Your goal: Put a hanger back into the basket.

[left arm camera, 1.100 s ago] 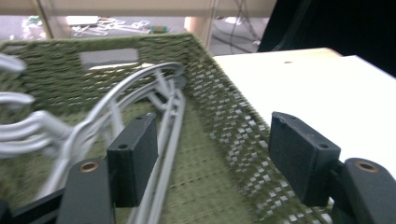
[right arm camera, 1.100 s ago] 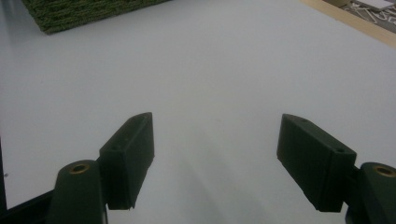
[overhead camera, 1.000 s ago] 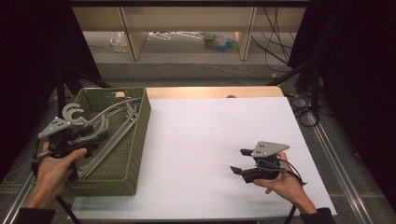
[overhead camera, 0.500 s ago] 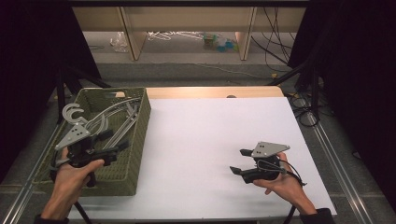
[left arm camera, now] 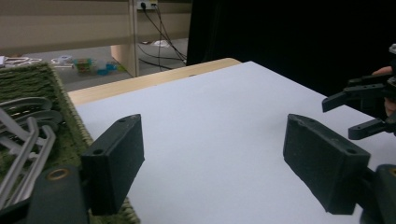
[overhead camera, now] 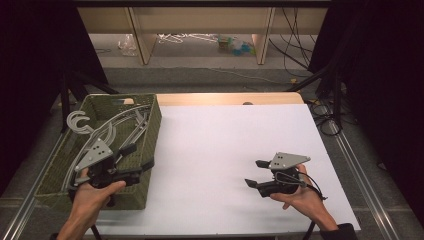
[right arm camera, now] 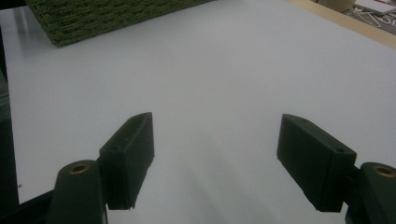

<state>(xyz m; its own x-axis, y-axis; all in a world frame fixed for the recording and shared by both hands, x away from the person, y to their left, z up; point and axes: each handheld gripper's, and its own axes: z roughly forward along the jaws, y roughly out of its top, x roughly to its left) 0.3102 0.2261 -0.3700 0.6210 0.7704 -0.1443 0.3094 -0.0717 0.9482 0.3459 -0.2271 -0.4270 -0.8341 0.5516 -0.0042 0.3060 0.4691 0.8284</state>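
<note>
A green woven basket [overhead camera: 151, 125] stands at the table's left with several grey hangers [overhead camera: 131, 120] lying in it. My left gripper [overhead camera: 140, 156] hovers over the basket's front right edge and points right across the white table [overhead camera: 225, 145]. Its jaws have just been opening and nothing is between them. In the left gripper view the left gripper [left arm camera: 212, 140] stands open, with the hangers [left arm camera: 28, 126] and basket [left arm camera: 60, 102] at its left. My right gripper [overhead camera: 253, 173] rests at the table's right, open and empty, pointing left. It is open over bare table in the right gripper view [right arm camera: 215, 135].
The left gripper view shows my right gripper [left arm camera: 340, 119] far off at the right edge. A corner of the basket [right arm camera: 102, 16] lies far ahead in the right gripper view. A wooden strip [overhead camera: 225, 98] borders the table's far side, with cables and shelves beyond.
My left hand has moved right, from the basket's left side to its front right edge, and its jaws stand wider. The hangers stay in the basket. The right hand has kept still.
</note>
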